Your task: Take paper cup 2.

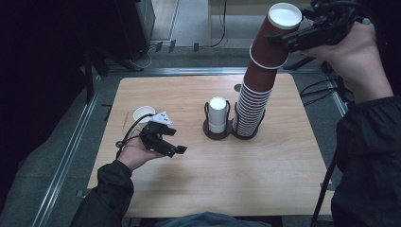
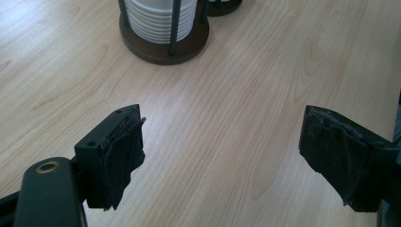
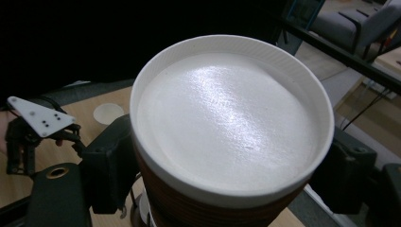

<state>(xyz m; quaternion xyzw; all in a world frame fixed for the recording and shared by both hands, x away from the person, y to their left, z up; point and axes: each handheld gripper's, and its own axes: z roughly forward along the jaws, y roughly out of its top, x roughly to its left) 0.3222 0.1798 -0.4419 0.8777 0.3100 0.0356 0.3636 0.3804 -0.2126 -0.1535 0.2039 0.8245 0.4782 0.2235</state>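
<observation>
The right claw (image 1: 289, 39) grips the top cup (image 1: 275, 38), lifting it off the stack (image 1: 251, 106); next, pull clear. The left claw (image 1: 172, 150) gapes wide, empty.

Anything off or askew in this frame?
Yes: the brown cup stack leans rightward from its holder, with the top cup gripped in the right tongs. A single white cup sits apart at left.

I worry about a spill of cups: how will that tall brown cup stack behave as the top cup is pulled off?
The cup stack already leans, so it may tip easily. The top cup, clamped by the right tongs, looks like thin ribbed paper: probably light, and likely to dent under a hard squeeze. Nested cups may cling and lift together.
</observation>
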